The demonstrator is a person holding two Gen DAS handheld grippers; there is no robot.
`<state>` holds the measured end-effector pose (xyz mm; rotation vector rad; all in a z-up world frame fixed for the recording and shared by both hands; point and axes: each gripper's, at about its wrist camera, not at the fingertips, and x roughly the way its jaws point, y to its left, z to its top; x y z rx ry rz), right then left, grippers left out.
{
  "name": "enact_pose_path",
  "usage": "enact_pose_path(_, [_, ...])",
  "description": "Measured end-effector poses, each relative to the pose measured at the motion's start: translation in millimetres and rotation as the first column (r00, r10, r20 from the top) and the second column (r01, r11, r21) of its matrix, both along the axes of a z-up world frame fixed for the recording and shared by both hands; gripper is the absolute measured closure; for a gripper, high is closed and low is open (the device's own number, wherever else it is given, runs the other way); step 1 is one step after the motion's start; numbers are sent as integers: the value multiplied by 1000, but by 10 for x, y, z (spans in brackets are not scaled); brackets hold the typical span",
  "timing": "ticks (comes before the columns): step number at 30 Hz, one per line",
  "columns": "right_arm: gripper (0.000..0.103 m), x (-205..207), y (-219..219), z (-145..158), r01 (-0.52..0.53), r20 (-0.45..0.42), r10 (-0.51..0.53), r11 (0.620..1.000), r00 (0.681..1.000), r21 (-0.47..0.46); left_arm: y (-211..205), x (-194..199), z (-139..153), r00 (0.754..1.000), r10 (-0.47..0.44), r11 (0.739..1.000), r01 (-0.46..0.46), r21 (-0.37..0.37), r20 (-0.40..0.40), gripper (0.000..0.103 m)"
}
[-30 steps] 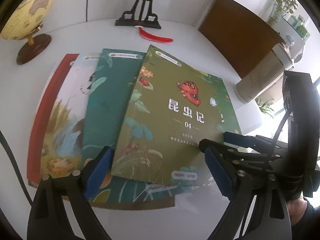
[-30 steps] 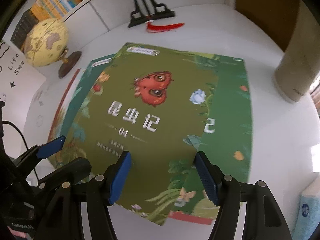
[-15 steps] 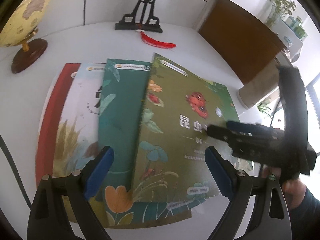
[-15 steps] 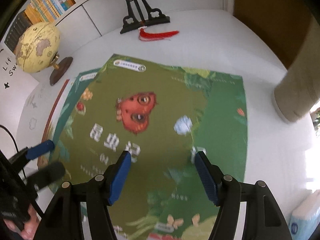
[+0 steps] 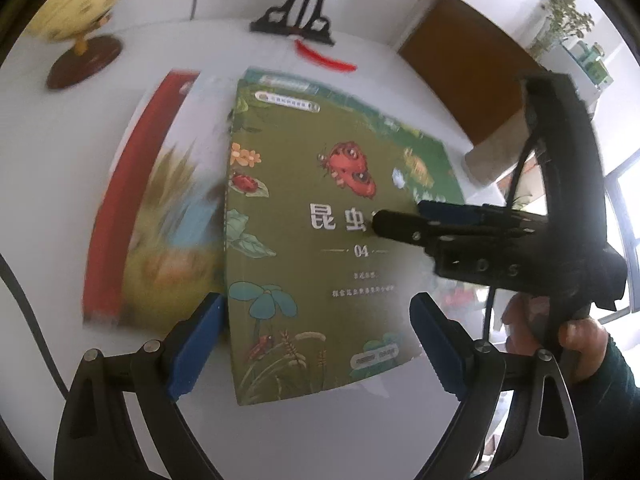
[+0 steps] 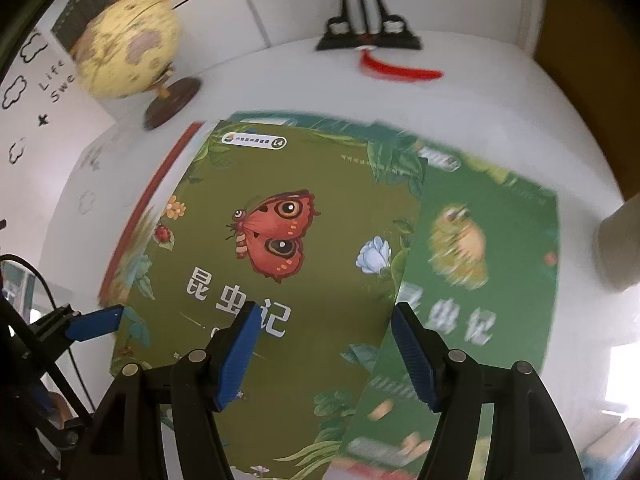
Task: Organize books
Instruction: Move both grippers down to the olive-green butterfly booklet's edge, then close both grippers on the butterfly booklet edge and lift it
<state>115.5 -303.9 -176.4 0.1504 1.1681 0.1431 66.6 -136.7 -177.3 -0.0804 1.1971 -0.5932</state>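
An olive-green book with a red butterfly (image 5: pixel 304 216) (image 6: pixel 280 240) lies on top of a spread of books on the white table (image 5: pixel 80 160). A red-edged book (image 5: pixel 132 216) shows at its left. A brighter green book (image 6: pixel 480 260) shows at its right, and a teal book (image 5: pixel 280 78) peeks out at the top. My left gripper (image 5: pixel 316 344) is open over the olive book's near end, its left pad (image 5: pixel 196 344) by the book's left edge. My right gripper (image 6: pixel 324 352) (image 5: pixel 404 216) is open low over the olive cover, straddling its right edge.
A yellow globe (image 5: pixel 80 8) (image 6: pixel 128 48) stands at the back left. A black stand with a red tassel (image 5: pixel 296 28) (image 6: pixel 368 36) is at the back. A beige cylinder (image 5: pixel 496 152) (image 6: pixel 620 248) stands right of the books. A person's hand (image 5: pixel 560 328) holds the right gripper.
The olive book has swung and slid left, now covering most of the teal book and baring more of the green book at right. The right gripper moved in over its cover.
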Motion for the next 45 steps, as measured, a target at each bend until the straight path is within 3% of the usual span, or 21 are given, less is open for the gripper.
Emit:
enact_pose_path(4, [36,-201,206,-19,-24,-16,25,999,1000,24,129,-102,-109,999,21,1000,-20,18,-39,12])
enact_pose_path(8, [36,-329,272,-26,-16,-35,17,1000,999,17,183,-55,-266,989,58,998,-60,-5,-136,12])
enact_pose_path(16, [36,-663,155,-12,47,-70,-43,997,997,58,172,-79,-298,985,81,996,-76,38,-154,13])
enact_pose_path(18, [36,-754,131,-34,65,-84,-58,995,995,77,239,-85,-262,983,97,995,-96,11,-156,20])
enact_pose_path(20, [36,-814,109,-51,78,-94,-69,992,993,100,282,-65,-251,979,110,994,-113,-9,-174,43])
enact_pose_path(27, [36,-873,-4,-237,156,-147,-123,958,981,242,311,-61,-257,969,117,988,-136,-79,-217,63])
enact_pose_path(30, [47,-880,-25,-291,184,-164,-135,925,977,333,276,-112,-219,972,111,988,-132,-86,-208,70])
enact_pose_path(36, [75,-1006,-21,-27,154,-89,-137,961,987,231,156,-253,-21,991,63,997,-68,-39,-116,78])
enact_pose_path(40, [76,-1033,73,162,78,-15,-77,989,997,122,57,-313,76,999,44,999,-43,29,-33,79])
enact_pose_path(45, [76,-1023,113,161,31,-12,-31,998,999,50,91,-324,126,999,48,997,-48,62,-5,82])
